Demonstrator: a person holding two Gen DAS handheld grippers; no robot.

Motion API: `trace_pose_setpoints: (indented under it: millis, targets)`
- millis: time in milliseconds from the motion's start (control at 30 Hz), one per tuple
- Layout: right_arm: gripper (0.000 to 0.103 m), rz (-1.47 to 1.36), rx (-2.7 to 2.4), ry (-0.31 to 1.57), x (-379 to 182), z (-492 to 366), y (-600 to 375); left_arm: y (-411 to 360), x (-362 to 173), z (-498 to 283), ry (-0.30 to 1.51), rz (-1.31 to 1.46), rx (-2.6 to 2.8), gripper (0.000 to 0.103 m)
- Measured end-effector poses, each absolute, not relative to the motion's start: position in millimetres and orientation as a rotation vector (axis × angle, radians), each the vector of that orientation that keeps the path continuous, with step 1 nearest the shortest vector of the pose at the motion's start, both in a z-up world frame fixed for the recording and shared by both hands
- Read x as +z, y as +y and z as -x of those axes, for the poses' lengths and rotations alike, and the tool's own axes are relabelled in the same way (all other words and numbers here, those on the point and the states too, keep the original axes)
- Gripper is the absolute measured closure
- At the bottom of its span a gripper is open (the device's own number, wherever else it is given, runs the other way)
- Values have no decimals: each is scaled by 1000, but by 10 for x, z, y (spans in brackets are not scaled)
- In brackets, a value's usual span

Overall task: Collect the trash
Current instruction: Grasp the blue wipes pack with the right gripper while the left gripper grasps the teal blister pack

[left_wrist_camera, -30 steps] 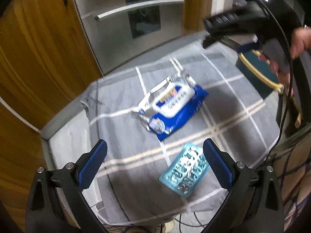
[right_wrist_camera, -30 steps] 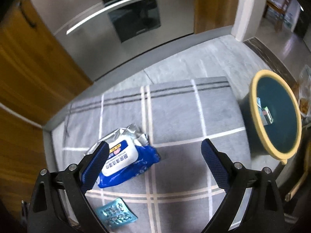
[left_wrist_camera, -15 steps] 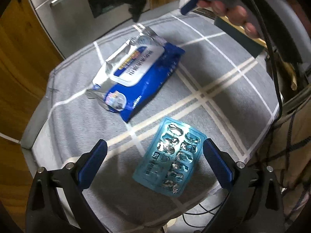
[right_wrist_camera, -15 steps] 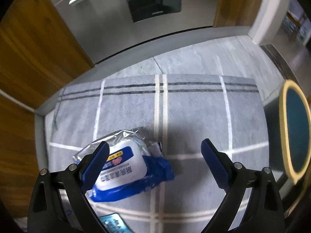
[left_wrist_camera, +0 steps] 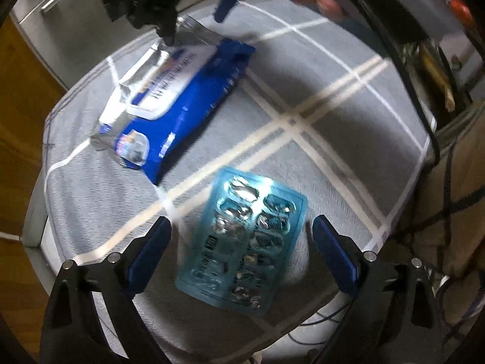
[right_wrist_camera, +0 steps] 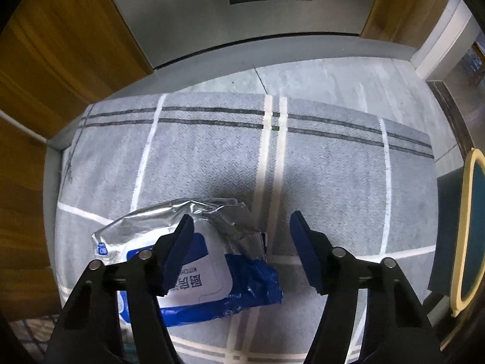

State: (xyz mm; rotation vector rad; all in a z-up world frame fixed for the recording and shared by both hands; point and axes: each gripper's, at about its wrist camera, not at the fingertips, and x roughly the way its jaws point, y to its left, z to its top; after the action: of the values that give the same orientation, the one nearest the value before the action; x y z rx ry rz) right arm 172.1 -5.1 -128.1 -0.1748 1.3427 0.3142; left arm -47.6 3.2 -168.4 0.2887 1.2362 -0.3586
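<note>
A teal blister pack [left_wrist_camera: 242, 251] lies on the grey checked rug [left_wrist_camera: 318, 85]. My left gripper [left_wrist_camera: 241, 248] is open and low, with the blister pack between its jaws. A blue and silver wet-wipe packet [left_wrist_camera: 178, 97] lies further up the rug. In the right wrist view the same packet [right_wrist_camera: 197, 257] lies under my open right gripper [right_wrist_camera: 241, 236], with the left jaw over its silver end. The right gripper also shows in the left wrist view [left_wrist_camera: 188, 9], above the packet's far end.
A dark bin with a yellow rim [right_wrist_camera: 468, 230] stands at the rug's right edge. A steel appliance front [right_wrist_camera: 242, 15] and wooden cabinet doors [right_wrist_camera: 60, 45] stand beyond the rug. Cables [left_wrist_camera: 448, 212] lie off the rug's right side.
Both grippers have dropped closer to the rug. The left one now straddles the blister pack. The right one has moved left over the wipe packet and its jaws have narrowed somewhat.
</note>
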Motion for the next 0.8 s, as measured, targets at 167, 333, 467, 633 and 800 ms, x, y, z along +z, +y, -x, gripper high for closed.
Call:
trace_pose_setpoints:
  millis: [167,333,467,633,800]
  targets:
    - [44,163,334,1355,-1339,-1748,-74,-13,-1791,470,1255,-288,-357,14]
    - [70,140,385,1355,-1388,-1764,-43,-7,-1755,439,1231,-281,-355,31]
    - [88,130,401,1357,-1326,-1745,-49,10,-1755,429,1231,-267,-356,32]
    - [95,146,476,1289,-1032,-1662,-32,132,-1726,315,1240,-202,-329,33]
    - [97,142,536,1194,-659,-1589,-62,145,-1603,250,1194,-187,-307,33]
